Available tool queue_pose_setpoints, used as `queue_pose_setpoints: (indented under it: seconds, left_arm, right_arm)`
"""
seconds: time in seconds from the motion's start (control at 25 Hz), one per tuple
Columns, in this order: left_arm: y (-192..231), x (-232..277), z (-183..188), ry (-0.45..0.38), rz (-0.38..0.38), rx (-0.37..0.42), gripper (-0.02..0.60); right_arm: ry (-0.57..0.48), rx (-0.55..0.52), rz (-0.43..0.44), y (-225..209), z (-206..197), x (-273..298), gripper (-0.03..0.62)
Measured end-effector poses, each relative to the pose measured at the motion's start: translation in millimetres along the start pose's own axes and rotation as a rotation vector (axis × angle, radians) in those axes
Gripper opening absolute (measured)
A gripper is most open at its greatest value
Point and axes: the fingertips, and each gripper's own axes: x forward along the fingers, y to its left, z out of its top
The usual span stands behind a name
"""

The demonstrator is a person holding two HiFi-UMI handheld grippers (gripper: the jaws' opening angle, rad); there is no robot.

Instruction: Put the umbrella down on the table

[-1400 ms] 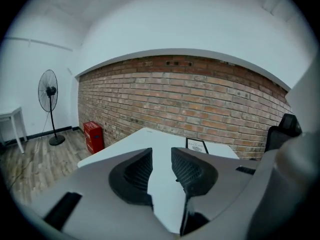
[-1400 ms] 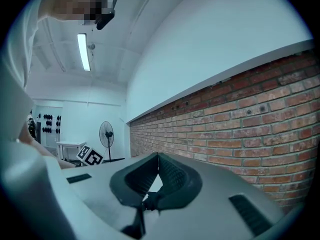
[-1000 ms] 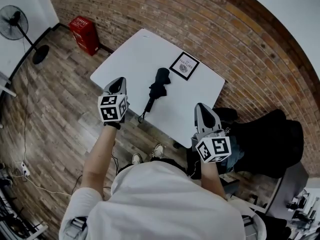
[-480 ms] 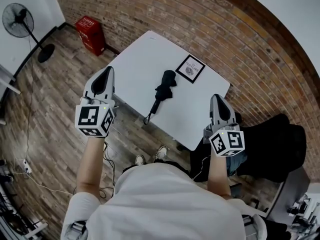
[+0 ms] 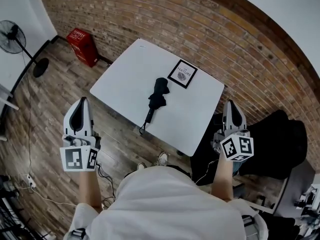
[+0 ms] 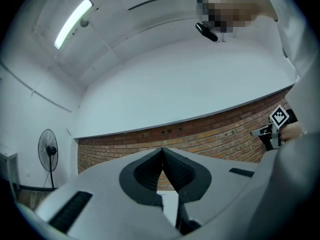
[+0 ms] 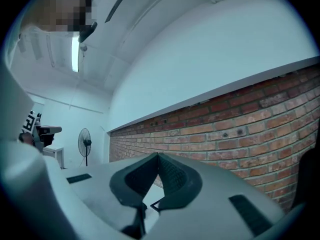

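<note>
A folded black umbrella (image 5: 156, 98) lies on the white table (image 5: 125, 74), its strap end hanging by the near edge. Nothing touches it. My left gripper (image 5: 79, 104) is raised to the left of the table, over the wooden floor, jaws shut and empty. My right gripper (image 5: 231, 106) is held up off the table's right corner, jaws shut with nothing in them. In the left gripper view the left gripper (image 6: 162, 150) points level at the brick wall; in the right gripper view the right gripper (image 7: 157, 155) does the same. Neither gripper view shows the umbrella.
A framed card (image 5: 182, 73) lies on the table beyond the umbrella. A red box (image 5: 82, 46) stands by the brick wall, a standing fan (image 5: 14, 38) at far left. A black chair with dark bags (image 5: 270, 144) sits right of the table.
Both grippers have pulled back from the table and risen: the left swung out to the left over the floor, the right moved out past the table's right corner. The umbrella stays lying on the table.
</note>
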Motion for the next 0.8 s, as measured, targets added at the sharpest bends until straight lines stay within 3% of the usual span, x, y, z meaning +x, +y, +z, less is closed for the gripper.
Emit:
queue_pose_setpoints:
  seconds: [0.4, 0.8]
  left_arm:
    - [-7.1, -34.1, -30.2, 0.042, 0.083, -0.056, 0.025]
    - [-14.9, -15.2, -4.8, -0.021, 0.069, -0.059, 0.025]
  right_arm:
    - [0.017, 0.041, -0.065, -24.5, -14.5, -10.6, 0.020]
    - [0.006, 0.034, -0.042, -17.7, -13.4, 4.8, 0.020]
